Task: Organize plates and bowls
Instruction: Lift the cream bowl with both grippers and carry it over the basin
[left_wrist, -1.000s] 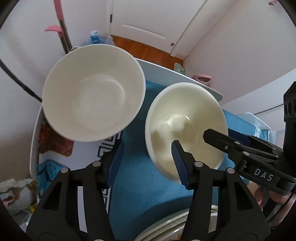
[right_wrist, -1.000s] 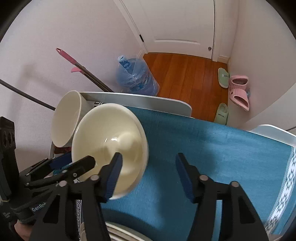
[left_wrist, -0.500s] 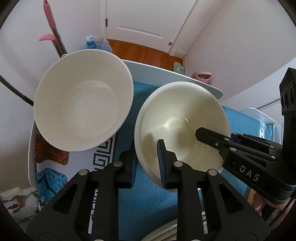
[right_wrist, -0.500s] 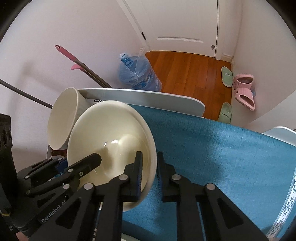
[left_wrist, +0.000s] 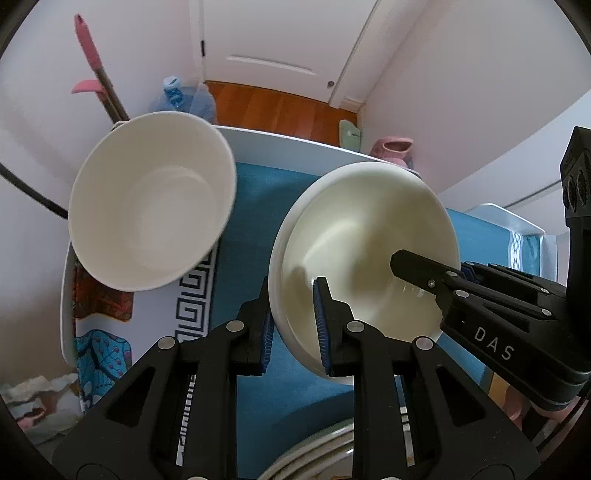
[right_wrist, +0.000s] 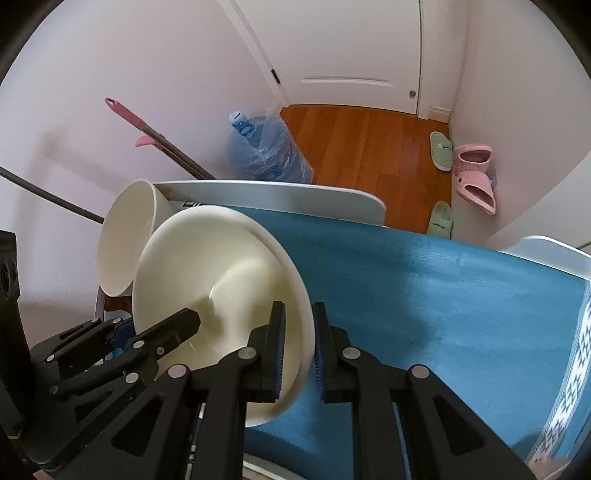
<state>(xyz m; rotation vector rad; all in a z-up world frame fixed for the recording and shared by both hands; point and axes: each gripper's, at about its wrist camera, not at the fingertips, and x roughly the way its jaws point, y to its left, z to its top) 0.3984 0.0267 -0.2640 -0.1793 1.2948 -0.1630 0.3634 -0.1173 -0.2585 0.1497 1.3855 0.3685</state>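
Two tongs, left (left_wrist: 291, 325) and right (right_wrist: 298, 350), are clamped on opposite rims of the cream bowl (left_wrist: 365, 254), held tilted above the blue cloth (right_wrist: 424, 295) beside the white bowl (left_wrist: 151, 199), presumably so that it can be nested inside it.

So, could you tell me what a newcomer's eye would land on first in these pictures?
First the cream bowl at centre, pinched at opposite rims by the left claw and the right claw. Beside it, at the table's left edge, the taller white bowl. Under both lies the blue cloth.
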